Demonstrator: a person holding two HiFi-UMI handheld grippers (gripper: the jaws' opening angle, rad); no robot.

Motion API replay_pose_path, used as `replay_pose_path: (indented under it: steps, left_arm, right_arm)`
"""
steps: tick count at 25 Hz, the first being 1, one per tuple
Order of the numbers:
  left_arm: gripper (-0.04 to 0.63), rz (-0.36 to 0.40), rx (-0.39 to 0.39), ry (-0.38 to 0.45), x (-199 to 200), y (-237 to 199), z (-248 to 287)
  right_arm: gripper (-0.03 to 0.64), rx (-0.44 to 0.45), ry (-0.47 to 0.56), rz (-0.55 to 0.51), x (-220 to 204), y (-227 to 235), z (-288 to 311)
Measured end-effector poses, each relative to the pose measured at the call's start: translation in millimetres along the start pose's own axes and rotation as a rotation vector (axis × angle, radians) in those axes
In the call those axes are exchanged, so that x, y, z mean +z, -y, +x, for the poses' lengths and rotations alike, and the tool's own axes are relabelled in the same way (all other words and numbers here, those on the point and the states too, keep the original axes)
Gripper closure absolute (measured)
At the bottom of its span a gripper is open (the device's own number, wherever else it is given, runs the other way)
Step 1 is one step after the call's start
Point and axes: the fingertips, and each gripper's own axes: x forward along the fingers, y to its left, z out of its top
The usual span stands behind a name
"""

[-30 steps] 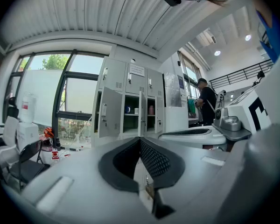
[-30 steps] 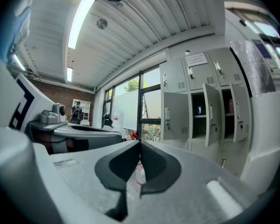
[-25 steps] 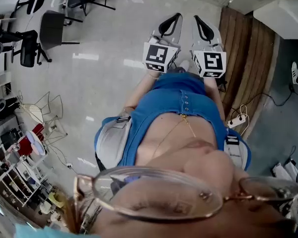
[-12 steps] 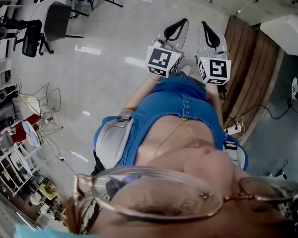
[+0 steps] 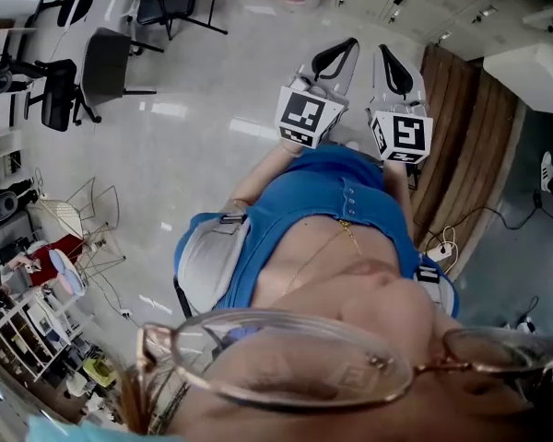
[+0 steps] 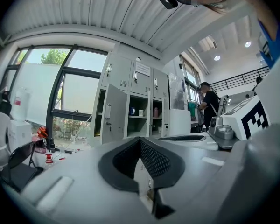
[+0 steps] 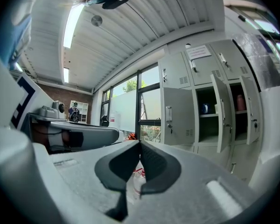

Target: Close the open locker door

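**Q:** Locker bank, door status?

**A:** The open locker door at the bank's left end stands swung well out, with the shelves behind it exposed. A blue cup sits on a shelf inside the bank. Further doors to the right along the bank also stand ajar.

**Q:** Grippers?

**A:** Left gripper: jaws closed, the dark pads meet at the tips, nothing between them. Right gripper: likewise, pads together and empty. Both are side by side, level and aimed at the bank, well apart from it. Neither touches the door.

**Q:** Around the bank?

**A:** A window is just beside its left side. A person in dark clothes stands off its right side.
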Motion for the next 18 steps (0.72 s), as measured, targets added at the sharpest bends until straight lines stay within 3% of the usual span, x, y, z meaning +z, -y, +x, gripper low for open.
replay_pose_path:
  steps: [9, 18]
  left_arm:
    - [0.595, 0.023, -0.022, 0.009, 9, -73, 32]
    - [0.597, 0.003, -0.043, -0.011, 9, -122, 38]
  right_arm:
    - [0.617, -0.010, 0.015, -0.008, 11, -3, 86]
    - [0.617, -0.021, -0.001, 0.001, 6, -21, 132]
